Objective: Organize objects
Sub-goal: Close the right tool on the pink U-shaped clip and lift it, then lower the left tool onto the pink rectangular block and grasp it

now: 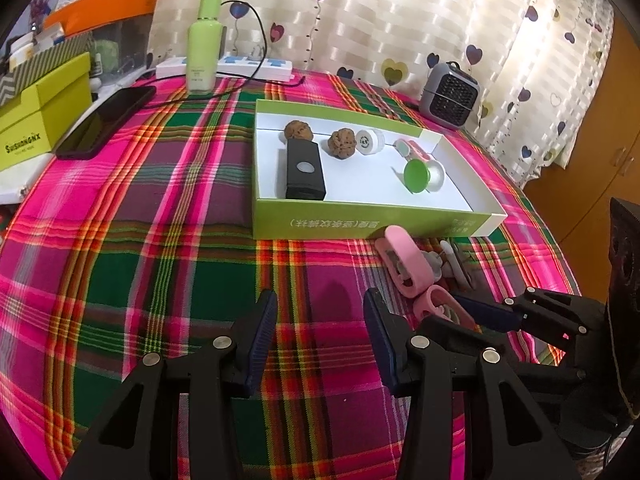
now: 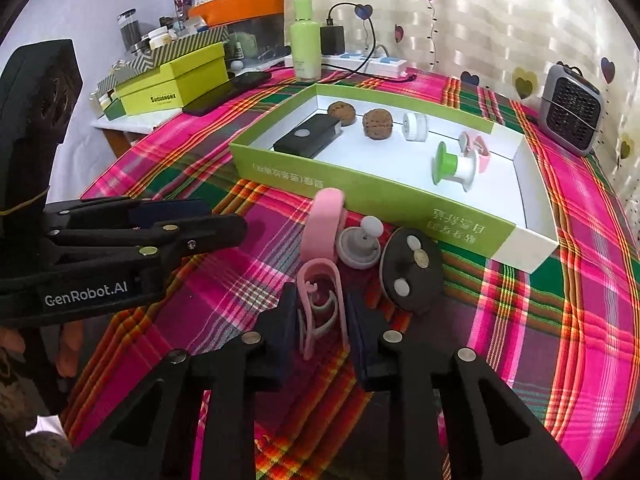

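On the pink, green and red plaid tablecloth (image 2: 560,320), just in front of the shallow green-walled, white-lined cardboard box (image 2: 360,196), lies a small cluster of loose items, and the right gripper (image 2: 320,320) has its jaws drawn in narrow around one of them: a pale pink, loop-shaped plastic clip (image 2: 320,304) standing between the dark ribbed pads, which appear to press on its two long sides. Beside it rest a second, thicker pink plastic clip (image 2: 324,228), a grey round suction-cup hook with a white knob (image 2: 358,248) and a dark oval plate studded with silver coins or discs (image 2: 412,268), all near one another and still outside the box. Inside the box sit a black rectangular case, two brown walnuts, a white reel and a green-and-white spool. The left gripper (image 1: 320,340) hovers over bare cloth with its jaws half spread and nothing between them. The held clip looks light, thin and somewhat springy, so a hard squeeze would likely flex the loop or make it pop sideways; its smooth plastic may also slide on the pads. Gripping across the two long parallel sides near the middle, as now, seems the safest hold for lifting it over the box wall.
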The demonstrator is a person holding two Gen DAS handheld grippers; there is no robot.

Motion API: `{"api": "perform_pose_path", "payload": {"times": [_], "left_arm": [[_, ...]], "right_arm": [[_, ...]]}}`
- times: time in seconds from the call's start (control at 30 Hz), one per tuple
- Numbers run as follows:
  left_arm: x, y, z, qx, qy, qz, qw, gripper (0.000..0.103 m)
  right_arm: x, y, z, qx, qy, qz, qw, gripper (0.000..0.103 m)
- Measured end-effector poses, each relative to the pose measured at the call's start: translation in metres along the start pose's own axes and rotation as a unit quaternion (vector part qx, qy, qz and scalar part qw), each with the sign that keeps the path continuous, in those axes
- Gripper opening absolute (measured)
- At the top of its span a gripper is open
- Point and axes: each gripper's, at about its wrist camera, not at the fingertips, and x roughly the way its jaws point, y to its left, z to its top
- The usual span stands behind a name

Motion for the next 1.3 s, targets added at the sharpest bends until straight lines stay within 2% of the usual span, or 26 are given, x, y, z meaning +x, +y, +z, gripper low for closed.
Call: {"api": "perform_pose_path", "payload": {"times": [0.23,0.43,0.5,0.63,1.07,1.3], "left_arm": [[0.004,-0.007,0.004,0.007,0.003,-0.004,1.0000,0.043],[0.007,-0.019,0.007,0.018,0.006,-0.022,0.9996,0.043],[0.008,-0.025,0.008,0.023,0.007,-0.032,0.9992,0.049],[0.010,-0.034,0.010,0.034,0.007,-0.040,0.9986,0.051],[0.023,-0.051,0.016,0.049,0.017,-0.027,0.9983,0.051],[0.026,-0.043,0.014,0.045,0.020,-0.011,0.9987,0.051]], "right_arm": [[-0.006,-0.001,-0.005,0.003,-0.005,0.001,1.000,0.025],[-0.012,-0.017,-0.012,0.035,-0.004,-0.023,0.999,0.024],[-0.014,-0.023,-0.014,0.045,-0.005,-0.023,0.999,0.024],[-0.018,-0.026,-0.017,0.048,-0.008,-0.026,0.998,0.024],[-0.020,-0.031,-0.019,0.058,-0.010,-0.022,0.998,0.025],[-0.019,-0.031,-0.019,0.057,-0.007,-0.019,0.998,0.025]]}}
